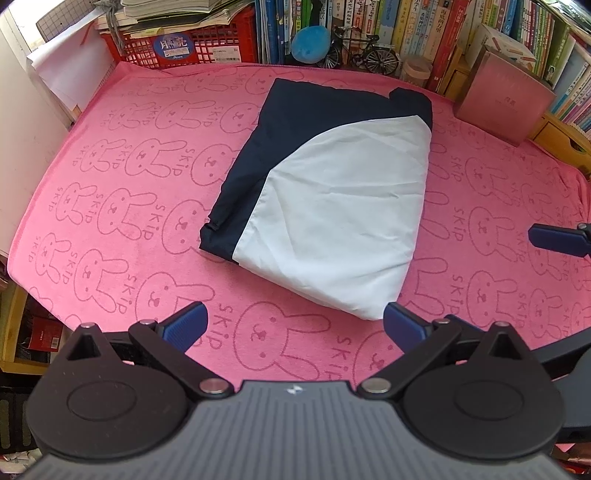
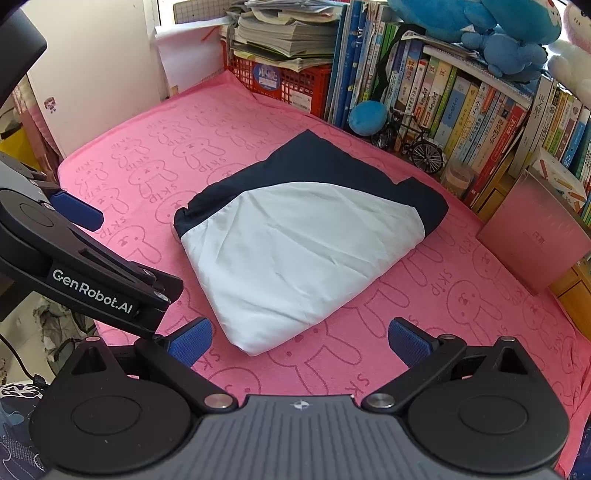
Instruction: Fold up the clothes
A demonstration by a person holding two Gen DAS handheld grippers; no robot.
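Observation:
A folded navy and white garment (image 1: 325,199) (image 2: 295,251) lies flat on the pink rabbit-print towel (image 1: 122,192) (image 2: 155,155) that covers the table. My left gripper (image 1: 295,325) hovers open just in front of the garment's near white corner, nothing between its blue pads. My right gripper (image 2: 299,343) is open too, above the same near corner from the right side. In the right wrist view the left gripper's arm (image 2: 88,284) reaches in from the left. A blue fingertip of the right gripper (image 1: 554,240) shows at the right edge of the left wrist view.
A red crate (image 1: 184,44) (image 2: 288,81) stacked with papers, rows of books (image 1: 406,26) (image 2: 461,96), a model bicycle (image 1: 365,55) (image 2: 413,140) and a blue plush ball (image 1: 310,42) line the back. A pink box (image 1: 506,99) (image 2: 539,229) stands at the right.

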